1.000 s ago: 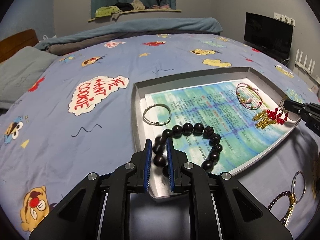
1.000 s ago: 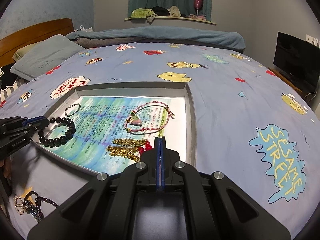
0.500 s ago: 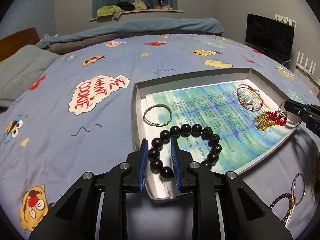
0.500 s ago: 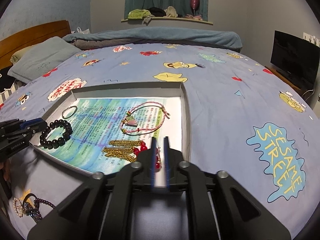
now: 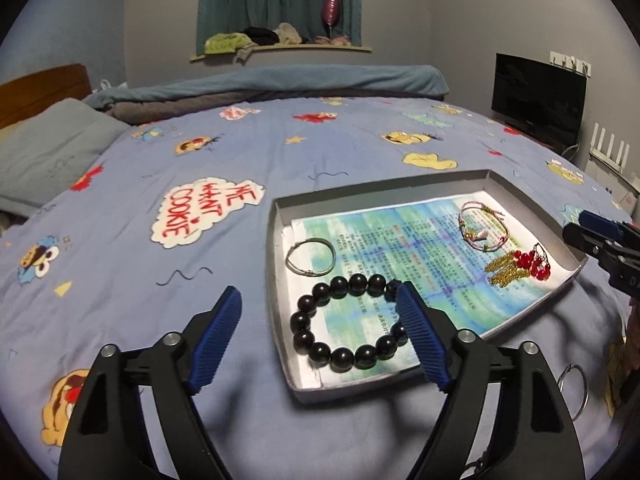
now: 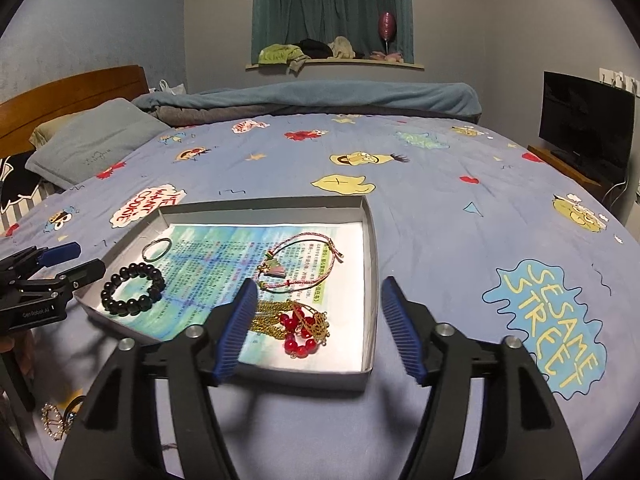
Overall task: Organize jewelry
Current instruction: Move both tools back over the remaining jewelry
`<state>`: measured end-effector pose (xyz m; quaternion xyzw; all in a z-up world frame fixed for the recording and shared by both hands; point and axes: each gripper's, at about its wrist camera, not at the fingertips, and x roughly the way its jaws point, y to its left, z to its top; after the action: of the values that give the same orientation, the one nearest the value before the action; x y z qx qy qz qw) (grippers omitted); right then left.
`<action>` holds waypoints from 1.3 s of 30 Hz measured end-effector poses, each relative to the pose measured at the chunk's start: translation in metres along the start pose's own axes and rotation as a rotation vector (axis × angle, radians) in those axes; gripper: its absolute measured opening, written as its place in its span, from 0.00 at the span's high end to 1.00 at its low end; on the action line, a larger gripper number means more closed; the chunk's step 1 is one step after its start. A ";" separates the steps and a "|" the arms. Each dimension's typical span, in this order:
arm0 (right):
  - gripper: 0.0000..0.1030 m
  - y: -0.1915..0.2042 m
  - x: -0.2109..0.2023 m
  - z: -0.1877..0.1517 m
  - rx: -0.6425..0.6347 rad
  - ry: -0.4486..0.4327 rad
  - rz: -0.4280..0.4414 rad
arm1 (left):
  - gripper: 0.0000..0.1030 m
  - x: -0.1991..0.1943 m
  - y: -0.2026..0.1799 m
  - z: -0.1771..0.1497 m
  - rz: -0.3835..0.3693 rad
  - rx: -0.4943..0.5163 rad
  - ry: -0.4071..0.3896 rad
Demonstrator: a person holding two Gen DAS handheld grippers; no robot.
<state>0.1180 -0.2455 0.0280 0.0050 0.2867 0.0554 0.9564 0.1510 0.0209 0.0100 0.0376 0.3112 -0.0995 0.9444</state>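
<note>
As both tools had just spread open, empty, we logged four pieces in tray; leftovers remained on bed.

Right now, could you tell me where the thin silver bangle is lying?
The silver bangle lies in the tray's far left corner in the left wrist view, just beyond the black bead bracelet and apart from it.

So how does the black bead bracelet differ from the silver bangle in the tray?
The black bead bracelet is a ring of chunky dark round beads; the silver bangle is one thin metal hoop. The bracelet makes the wider loop and lies at the near corner of the tray, while the bangle lies just behind it. Both lie flat on the printed paper, free of either gripper.
</note>
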 end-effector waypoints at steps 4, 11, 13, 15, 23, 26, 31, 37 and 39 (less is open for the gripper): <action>0.09 -0.001 -0.012 -0.002 0.006 -0.019 -0.008 | 0.12 -0.012 0.001 -0.002 0.029 -0.013 -0.012; 0.05 0.003 -0.031 -0.011 -0.024 -0.048 -0.040 | 0.10 -0.035 -0.005 -0.003 0.040 -0.007 -0.030; 0.05 0.005 -0.035 -0.013 -0.034 -0.054 -0.042 | 0.10 -0.040 -0.007 -0.004 0.037 -0.004 -0.034; 0.05 0.008 -0.041 -0.017 -0.041 -0.065 -0.038 | 0.09 -0.045 -0.010 -0.007 0.034 -0.002 -0.038; 0.05 0.015 -0.057 -0.023 -0.053 -0.061 0.029 | 0.09 -0.072 -0.010 -0.023 0.039 0.011 -0.040; 0.05 0.012 -0.067 -0.019 -0.017 -0.058 0.047 | 0.09 -0.087 0.001 -0.029 0.016 -0.048 -0.036; 0.05 0.010 -0.087 -0.022 0.016 -0.048 0.084 | 0.09 -0.113 0.006 -0.049 0.022 -0.049 -0.031; 0.05 0.021 -0.103 -0.043 -0.049 -0.022 0.064 | 0.09 -0.131 0.002 -0.086 0.008 -0.034 0.009; 0.05 0.023 -0.104 -0.052 -0.054 -0.006 0.060 | 0.09 -0.132 0.001 -0.098 0.007 -0.043 0.019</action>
<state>0.0007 -0.2350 0.0422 -0.0121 0.2817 0.0918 0.9550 -0.0092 0.0569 0.0095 0.0194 0.3219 -0.0893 0.9424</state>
